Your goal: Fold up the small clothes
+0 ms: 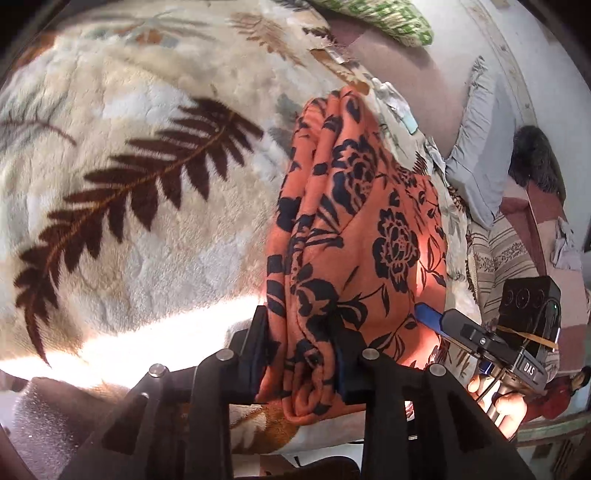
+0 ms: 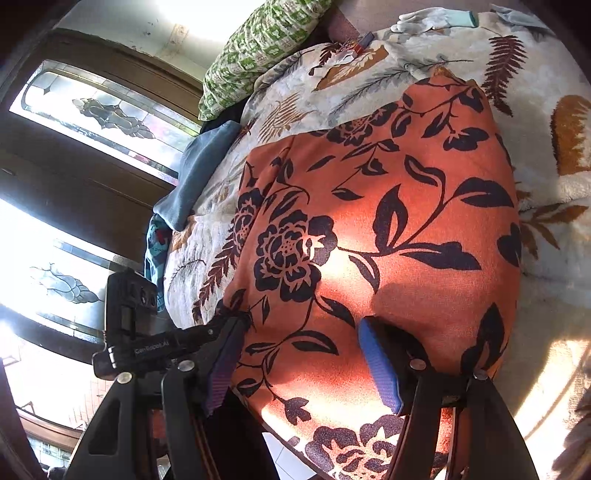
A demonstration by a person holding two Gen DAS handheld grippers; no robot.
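Orange cloth [image 1: 369,236] with a black flower print lay on a plush blanket [image 1: 122,122] patterned with brown fern leaves, which covered a bed. Seen from the left wrist, the cloth was gathered into long folds running away from the camera, and its near bunched end sat between the two pads of the left gripper [image 1: 301,354]; the jaws stood partly closed with both pads pressed against the bunch, so the cloth was gripped. From the right wrist, the same cloth [image 2: 388,221] appeared as a broad, mostly flat panel spread over the blanket [image 2: 546,177], lit by a patch of sun. The right gripper [image 2: 306,365] had its jaws set fairly wide: the blue pad [image 2: 380,365] on the picture's right rested on top of the cloth, while the other pad sat at the cloth's near left edge; whether the pads pinched the fabric could not be told, and no fold was seen drawn tight between them. In the left wrist view the right gripper [image 1: 428,314] reached to the cloth's right edge, held by a hand [image 1: 495,398]. Beyond the cloth, a green-and-white pillow [image 2: 258,48] lay at the far end of the bed, a blue garment [image 2: 199,173] rested at the blanket's left edge, and pale gloves [image 2: 432,20] lay on the blanket near the top. Leaded glass panels [image 2: 107,114] stood to the left.
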